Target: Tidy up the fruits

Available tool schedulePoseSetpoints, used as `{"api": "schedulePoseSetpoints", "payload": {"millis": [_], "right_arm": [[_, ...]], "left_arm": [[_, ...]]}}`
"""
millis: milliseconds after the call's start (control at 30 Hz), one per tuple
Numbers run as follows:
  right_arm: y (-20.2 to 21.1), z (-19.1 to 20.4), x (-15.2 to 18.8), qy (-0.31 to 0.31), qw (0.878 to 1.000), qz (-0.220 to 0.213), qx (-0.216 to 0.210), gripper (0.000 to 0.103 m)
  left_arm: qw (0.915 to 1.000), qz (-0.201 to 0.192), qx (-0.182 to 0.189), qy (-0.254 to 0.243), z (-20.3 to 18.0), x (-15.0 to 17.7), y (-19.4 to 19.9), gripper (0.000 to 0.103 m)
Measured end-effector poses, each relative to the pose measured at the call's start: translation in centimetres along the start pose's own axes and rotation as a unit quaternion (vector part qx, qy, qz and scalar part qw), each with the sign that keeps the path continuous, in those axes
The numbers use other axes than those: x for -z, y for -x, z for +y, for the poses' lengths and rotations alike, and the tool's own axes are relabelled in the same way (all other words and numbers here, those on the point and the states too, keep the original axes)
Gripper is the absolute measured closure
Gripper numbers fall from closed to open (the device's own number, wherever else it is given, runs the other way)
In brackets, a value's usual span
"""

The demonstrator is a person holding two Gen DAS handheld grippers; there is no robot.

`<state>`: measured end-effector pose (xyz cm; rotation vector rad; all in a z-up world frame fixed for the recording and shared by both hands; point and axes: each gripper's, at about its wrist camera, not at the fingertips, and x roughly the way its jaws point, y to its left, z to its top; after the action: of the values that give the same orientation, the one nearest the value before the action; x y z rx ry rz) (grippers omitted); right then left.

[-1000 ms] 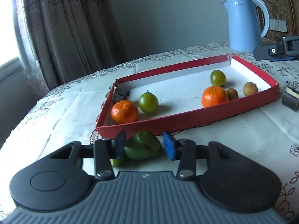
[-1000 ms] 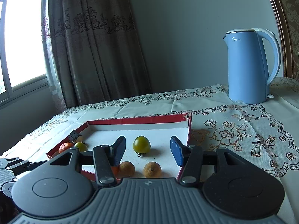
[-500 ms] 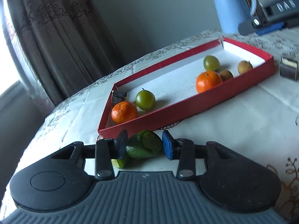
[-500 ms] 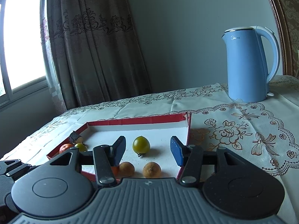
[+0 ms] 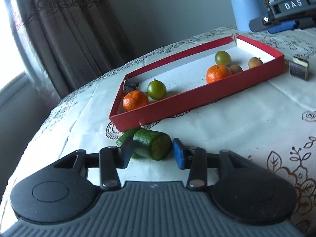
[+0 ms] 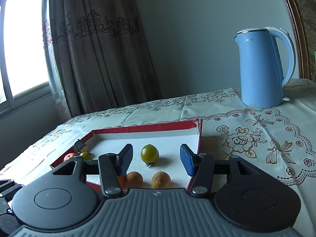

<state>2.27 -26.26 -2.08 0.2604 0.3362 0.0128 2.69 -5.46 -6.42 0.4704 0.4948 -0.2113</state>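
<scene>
Left tool (image 5: pixel 152 155) sits low over the table (image 5: pixel 246 122), just in front of the red tray (image 5: pixel 197 98), and its jaws have just been opening. The cut green piece (image 5: pixel 153 146) lies on the cloth between them: the left finger looks right against it, but a clear gap shows on the blue-padded side, so there is no squeeze on it now. A second green piece (image 5: pixel 126 137) lies behind it, close to the tray wall.

Right tool (image 6: pixel 156 161) hovers over the tray's near end, jaws moderately apart and holding nothing. Beyond them, inside the tray, a green fruit (image 6: pixel 149 153) and two brown fruits (image 6: pixel 161 179) rest on the white floor.
</scene>
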Motion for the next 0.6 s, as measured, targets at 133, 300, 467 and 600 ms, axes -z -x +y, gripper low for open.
{"api": "schedulePoseSetpoints", "payload": {"millis": [133, 300, 467, 600], "right_arm": [[0.0, -0.1, 0.0, -0.001, 1.0, 0.0, 0.001, 0.051], [-0.1, 0.0, 0.0, -0.001, 1.0, 0.001, -0.001, 0.051], [-0.1, -0.1, 0.0, -0.001, 1.0, 0.003, 0.0, 0.051], [-0.1, 0.0, 0.0, -0.001, 1.0, 0.004, -0.001, 0.051]], "left_arm": [[0.999, 0.008, -0.015, 0.042, 0.4, 0.1, 0.0, 0.043], [0.9936, 0.033, -0.003, 0.108, 2.2, -0.2, -1.0, 0.031], [0.9931, 0.033, -0.002, 0.112, 1.6, -0.6, -0.9, 0.047], [0.9918, 0.039, -0.014, 0.121, 0.7, -1.1, -0.9, 0.054]]}}
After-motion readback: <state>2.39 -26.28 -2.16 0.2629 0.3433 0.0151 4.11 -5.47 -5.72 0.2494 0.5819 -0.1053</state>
